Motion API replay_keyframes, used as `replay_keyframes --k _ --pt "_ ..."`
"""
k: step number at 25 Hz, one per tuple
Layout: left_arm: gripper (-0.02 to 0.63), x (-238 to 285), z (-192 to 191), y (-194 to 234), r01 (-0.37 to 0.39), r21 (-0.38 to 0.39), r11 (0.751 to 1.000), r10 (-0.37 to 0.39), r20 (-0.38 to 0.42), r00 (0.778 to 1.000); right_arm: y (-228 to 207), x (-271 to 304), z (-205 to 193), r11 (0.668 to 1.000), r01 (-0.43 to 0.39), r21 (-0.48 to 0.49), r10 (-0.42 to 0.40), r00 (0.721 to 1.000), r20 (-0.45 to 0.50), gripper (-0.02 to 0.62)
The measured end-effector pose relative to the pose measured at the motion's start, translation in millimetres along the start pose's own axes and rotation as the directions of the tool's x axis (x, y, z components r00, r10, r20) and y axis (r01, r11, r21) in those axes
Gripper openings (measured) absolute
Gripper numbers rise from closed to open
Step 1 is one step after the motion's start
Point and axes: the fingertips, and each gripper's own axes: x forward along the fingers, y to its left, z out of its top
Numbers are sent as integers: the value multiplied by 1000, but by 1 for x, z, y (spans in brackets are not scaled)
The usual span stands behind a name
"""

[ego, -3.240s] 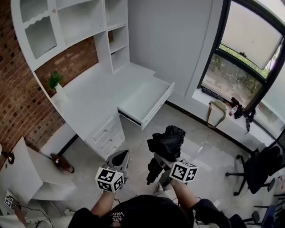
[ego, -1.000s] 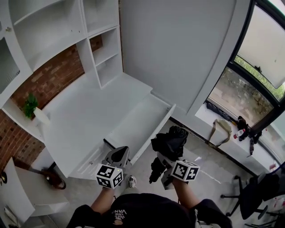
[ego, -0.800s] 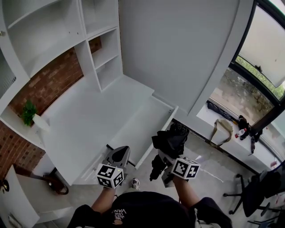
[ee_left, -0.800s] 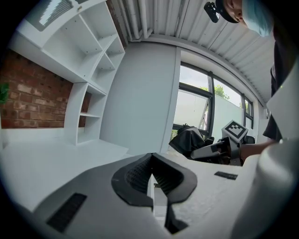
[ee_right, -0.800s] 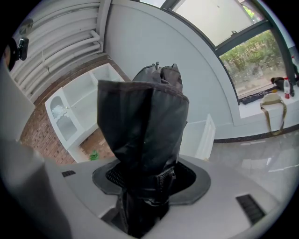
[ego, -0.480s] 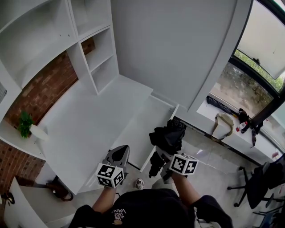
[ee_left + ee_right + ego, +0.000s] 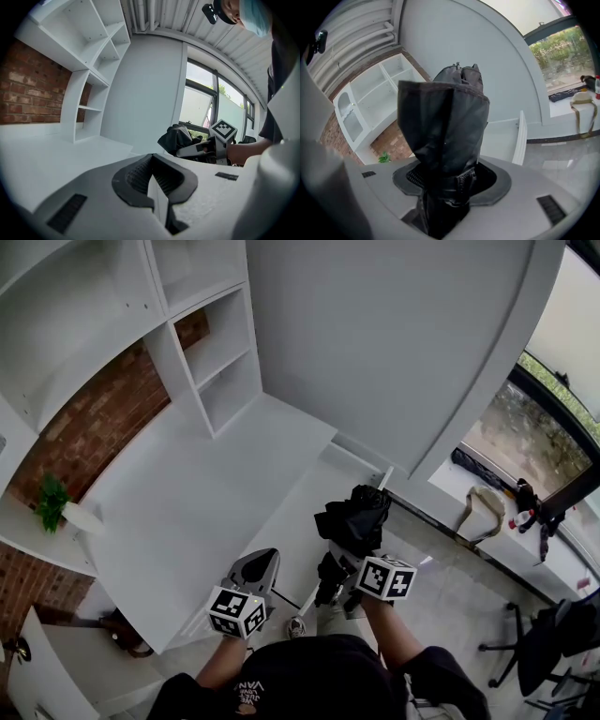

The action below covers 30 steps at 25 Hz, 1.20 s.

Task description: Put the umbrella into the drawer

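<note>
A folded black umbrella (image 7: 354, 519) stands up out of my right gripper (image 7: 343, 561), which is shut on its lower part. It hangs over the front edge of the open white drawer (image 7: 281, 521). In the right gripper view the umbrella (image 7: 445, 122) fills the centre between the jaws of the right gripper (image 7: 444, 190), with the drawer (image 7: 506, 133) behind it. My left gripper (image 7: 255, 573) is shut with nothing in it, held over the drawer's near end. In the left gripper view the left gripper (image 7: 157, 187) points past the umbrella (image 7: 176, 139).
The drawer pulls out from a white desk (image 7: 187, 474) with open shelves (image 7: 211, 348) above and a brick wall behind. A small plant (image 7: 54, 502) stands at the left. A beige bag (image 7: 483, 502) lies under the window and an office chair (image 7: 553, 643) stands at the right.
The person has stepped closer to the drawer. The umbrella, still in the right gripper, has gone from beside the drawer's front to over its edge. The left gripper has kept pace, still shut.
</note>
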Motion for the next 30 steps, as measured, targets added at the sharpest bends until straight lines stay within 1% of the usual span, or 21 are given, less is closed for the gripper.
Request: replay_keyframes --k 8,13,17,26,30 --pt "6 51 12 16 -72 -24 997 72 6 997 -38 60 34 1000 -23 -21 21 996 -81 236" --pt "6 84 20 29 -123 -42 991 123 6 992 -66 102 50 999 -29 -46 22 989 -147 236" --pt "6 109 23 37 -152 -52 987 152 -1 988 -85 136 59 998 -40 -48 31 982 -187 236" --pt "6 149 25 51 -207 -69 976 207 -9 978 -140 198 60 997 19 -75 -39 958 -283 236" --pt "6 161 23 56 -236 -79 968 236 -15 972 -162 222 50 998 50 -47 -63 940 -334 236"
